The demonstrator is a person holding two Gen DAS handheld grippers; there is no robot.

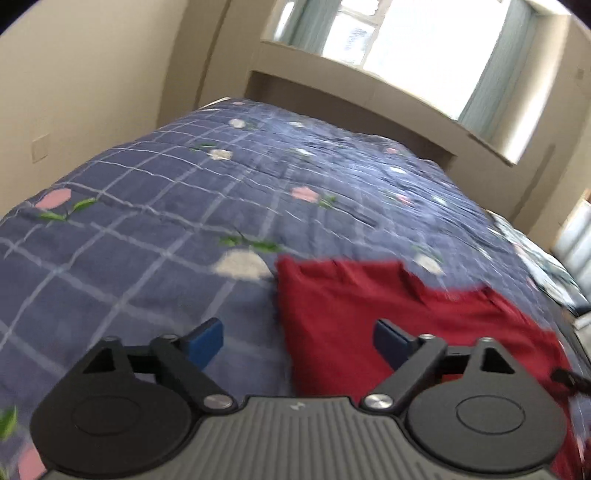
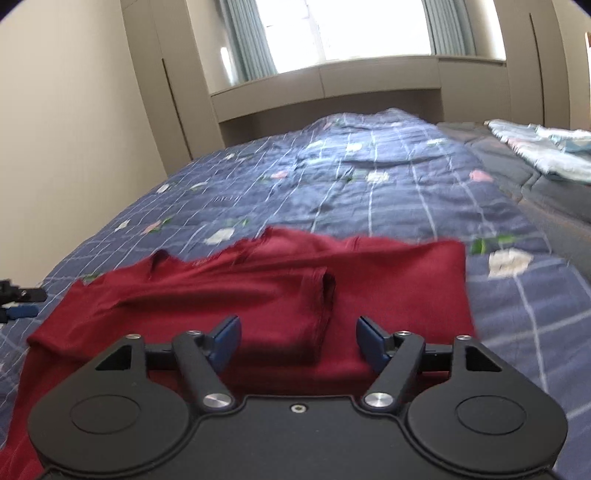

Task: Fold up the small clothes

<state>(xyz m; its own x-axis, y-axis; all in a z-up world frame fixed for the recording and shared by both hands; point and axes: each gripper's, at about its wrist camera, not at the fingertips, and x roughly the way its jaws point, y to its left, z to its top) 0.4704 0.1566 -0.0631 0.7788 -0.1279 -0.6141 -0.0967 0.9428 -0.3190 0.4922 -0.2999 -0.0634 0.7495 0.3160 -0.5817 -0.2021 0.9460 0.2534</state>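
Observation:
A dark red garment (image 2: 280, 280) lies spread on the blue checked bedspread (image 2: 369, 177), with one sleeve folded across its middle. My right gripper (image 2: 298, 341) hovers over the garment's near part, open, with no cloth pinched between its blue pads. In the left wrist view the red garment (image 1: 354, 317) fills the lower right. My left gripper (image 1: 297, 341) stands open over the garment's left edge, with its left fingertip (image 1: 207, 341) over the bedspread (image 1: 147, 206) and its right one in front of the red cloth. The left gripper's blue tip (image 2: 20, 312) shows at the far left of the right wrist view.
A folded pale blue cloth (image 2: 546, 151) lies on a dark quilt at the bed's right side. A beige wall (image 1: 74, 92) runs along the left of the bed. Beyond the bed's far end are a window (image 2: 362, 29) and beige cabinets.

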